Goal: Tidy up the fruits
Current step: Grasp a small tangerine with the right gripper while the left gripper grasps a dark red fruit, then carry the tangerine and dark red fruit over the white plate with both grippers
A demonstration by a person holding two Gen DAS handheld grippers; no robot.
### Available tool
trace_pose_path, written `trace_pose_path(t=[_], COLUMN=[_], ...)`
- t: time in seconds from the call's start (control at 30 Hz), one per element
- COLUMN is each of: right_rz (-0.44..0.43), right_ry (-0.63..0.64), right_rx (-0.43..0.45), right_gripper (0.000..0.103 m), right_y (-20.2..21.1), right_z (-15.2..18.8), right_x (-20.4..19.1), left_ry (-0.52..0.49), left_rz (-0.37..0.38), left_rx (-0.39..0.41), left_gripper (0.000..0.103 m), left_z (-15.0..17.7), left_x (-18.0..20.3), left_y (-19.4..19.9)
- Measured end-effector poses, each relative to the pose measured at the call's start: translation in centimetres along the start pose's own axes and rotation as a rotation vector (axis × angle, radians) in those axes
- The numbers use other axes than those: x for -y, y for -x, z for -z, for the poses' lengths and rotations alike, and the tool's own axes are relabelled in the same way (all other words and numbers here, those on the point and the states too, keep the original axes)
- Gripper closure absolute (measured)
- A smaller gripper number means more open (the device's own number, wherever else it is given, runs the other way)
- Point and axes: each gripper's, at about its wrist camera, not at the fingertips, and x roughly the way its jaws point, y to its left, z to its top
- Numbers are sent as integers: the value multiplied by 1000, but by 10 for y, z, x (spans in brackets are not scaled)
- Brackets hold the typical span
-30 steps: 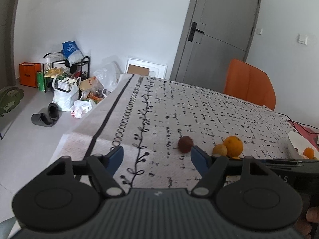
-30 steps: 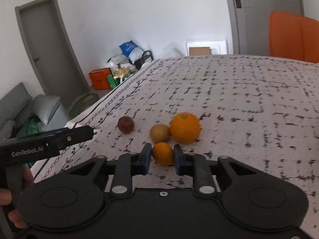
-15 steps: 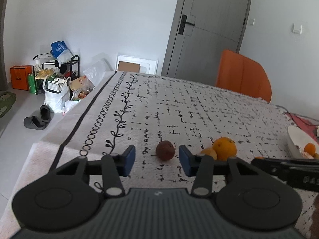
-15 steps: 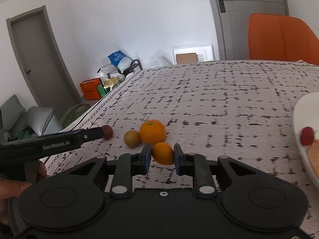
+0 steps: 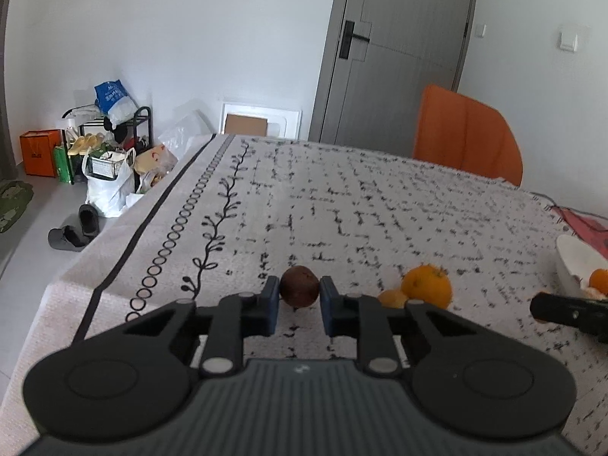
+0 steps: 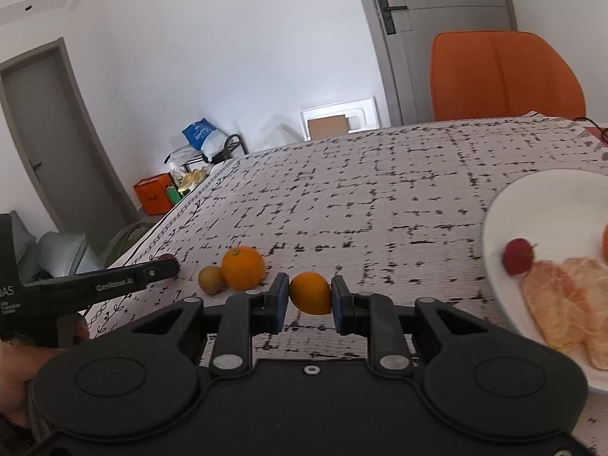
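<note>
A dark brown round fruit [image 5: 299, 291] sits on the patterned tablecloth [image 5: 342, 197] between the blue pads of my left gripper [image 5: 298, 300], whose jaws are closing with the pads against both its sides. My right gripper [image 6: 309, 300] is shut on a small orange [image 6: 310, 293] held just above the cloth, left of the white plate [image 6: 505, 205]. A large orange [image 6: 243, 268] and a yellow-brown fruit [image 6: 212, 279] lie together on the cloth behind it. The plate holds a strawberry [image 6: 517, 256] and pale fruit slices [image 6: 562, 296].
An orange chair [image 5: 467, 133] stands at the table's far side by a grey door [image 5: 399, 49]. Bags, a rack and slippers [image 5: 72, 230] clutter the floor on the left. The table's left edge [image 5: 95, 285] is near my left gripper. A hand [image 6: 15, 376] holds the left gripper.
My left gripper moved up to the brown fruit and its jaws came together around it. My right gripper carried the small orange rightward, away from the other fruits, bringing the plate into view.
</note>
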Motion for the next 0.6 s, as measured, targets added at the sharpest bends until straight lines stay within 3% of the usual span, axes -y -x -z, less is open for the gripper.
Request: trace_pose_path(t=[0.6], right_rz=[80], right_ry=[-48], right_rx=[129], right_gripper=[81], right_y=[53], right_z=[-7], right_x=[36], left_ry=[-94], left_rz=[131], left_rx=[80], left_gripper=[82], left_z=[-12], left_x=[71], left_y=[33])
